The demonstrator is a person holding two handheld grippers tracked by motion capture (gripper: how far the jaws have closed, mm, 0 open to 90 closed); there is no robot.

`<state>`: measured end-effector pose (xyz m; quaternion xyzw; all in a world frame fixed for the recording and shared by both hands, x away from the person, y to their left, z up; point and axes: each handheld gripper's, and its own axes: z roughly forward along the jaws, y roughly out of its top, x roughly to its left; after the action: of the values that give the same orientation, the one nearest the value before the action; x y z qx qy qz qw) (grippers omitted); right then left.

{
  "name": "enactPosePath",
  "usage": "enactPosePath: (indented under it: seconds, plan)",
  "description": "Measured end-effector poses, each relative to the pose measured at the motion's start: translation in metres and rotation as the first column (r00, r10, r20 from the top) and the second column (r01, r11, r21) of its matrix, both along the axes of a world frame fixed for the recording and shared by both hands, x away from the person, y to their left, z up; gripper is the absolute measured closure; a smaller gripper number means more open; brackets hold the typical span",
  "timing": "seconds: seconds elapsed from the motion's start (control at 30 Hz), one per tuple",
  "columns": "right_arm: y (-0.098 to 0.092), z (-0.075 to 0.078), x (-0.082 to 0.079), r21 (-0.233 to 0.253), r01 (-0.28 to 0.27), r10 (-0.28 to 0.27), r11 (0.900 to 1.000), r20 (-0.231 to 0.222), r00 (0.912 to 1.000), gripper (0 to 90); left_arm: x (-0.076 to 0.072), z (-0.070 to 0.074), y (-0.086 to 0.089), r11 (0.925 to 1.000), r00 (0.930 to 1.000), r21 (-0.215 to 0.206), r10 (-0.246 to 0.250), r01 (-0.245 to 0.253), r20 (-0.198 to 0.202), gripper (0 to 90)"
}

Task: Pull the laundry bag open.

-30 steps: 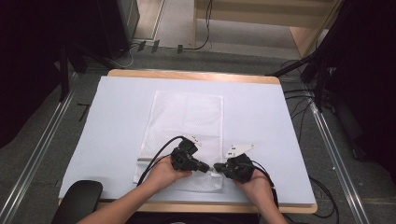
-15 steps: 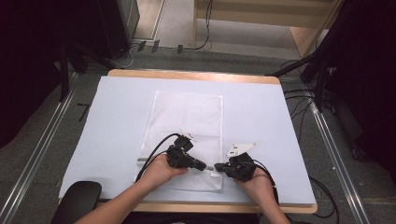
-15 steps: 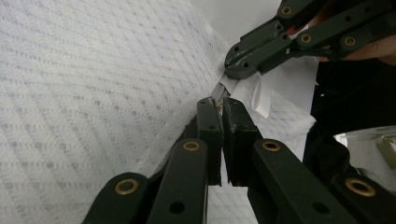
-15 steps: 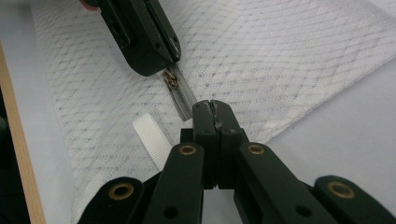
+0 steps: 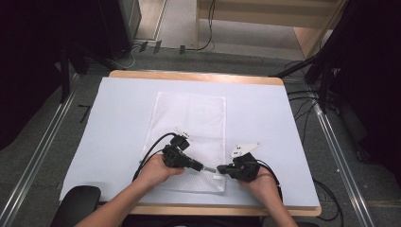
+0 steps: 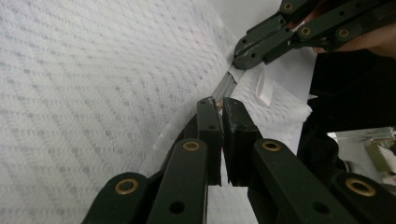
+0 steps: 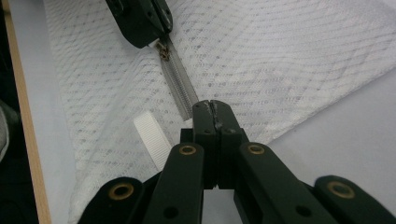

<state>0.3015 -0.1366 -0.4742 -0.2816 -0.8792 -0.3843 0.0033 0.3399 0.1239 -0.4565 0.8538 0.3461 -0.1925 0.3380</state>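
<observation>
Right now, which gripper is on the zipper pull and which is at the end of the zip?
The left gripper is clamped at the brass zipper pull; the right gripper pinches the mesh bag at the zip's end.

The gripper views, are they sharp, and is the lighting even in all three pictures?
Left gripper view: the mesh bag is crisp, the near jaws soft. Right gripper view: the zipper and white loop are clear, the bottom arms blurred. High view: the white table is evenly lit, without glare; the surroundings fall into deep shadow.

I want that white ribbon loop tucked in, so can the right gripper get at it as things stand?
Probably not yet: the right gripper is shut on the zipper end. The ribbon loop lies uncovered just beside it, so reaching it means letting go.
</observation>
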Motion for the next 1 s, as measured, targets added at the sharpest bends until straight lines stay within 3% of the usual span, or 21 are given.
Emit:
enactPosePath:
  seconds: [0.33, 0.57, 0.7, 0.83, 1.0]
  plan:
    - [0.0, 0.0, 0.002, -0.001, -0.021, 0.021, 1.0, 0.0, 0.9998, 90.0, 0.001, 0.005, 0.013, 1.0, 0.9998, 0.004, 0.009, -0.009, -0.018, 87.9]
    - [0.0, 0.0, 0.002, 0.001, -0.022, 0.022, 1.0, -0.004, 0.9997, 90.0, 0.001, 0.01, 0.021, 0.9996, 0.9999, 0.025, 0.013, -0.013, -0.008, 87.9]
    - [0.0, 0.0, 0.003, 0.003, -0.022, 0.022, 1.0, -0.012, 0.9997, 90.0, 0.003, 0.016, 0.031, 0.9998, 0.999, -0.001, 0.021, -0.022, -0.038, 87.9]
    - [0.0, 0.0, 0.003, 0.0, -0.024, 0.024, 1.0, -0.012, 0.9996, 90.0, 0.002, 0.023, 0.036, 0.9997, 0.9998, 0.019, 0.015, -0.014, -0.011, 87.9]
    - [0.001, 0.001, 0.004, -0.004, -0.03, 0.03, 1.0, -0.01, 0.9995, 90.0, 0.006, 0.022, 0.043, 0.9995, 0.9994, 0.023, 0.021, -0.02, -0.026, 87.9]
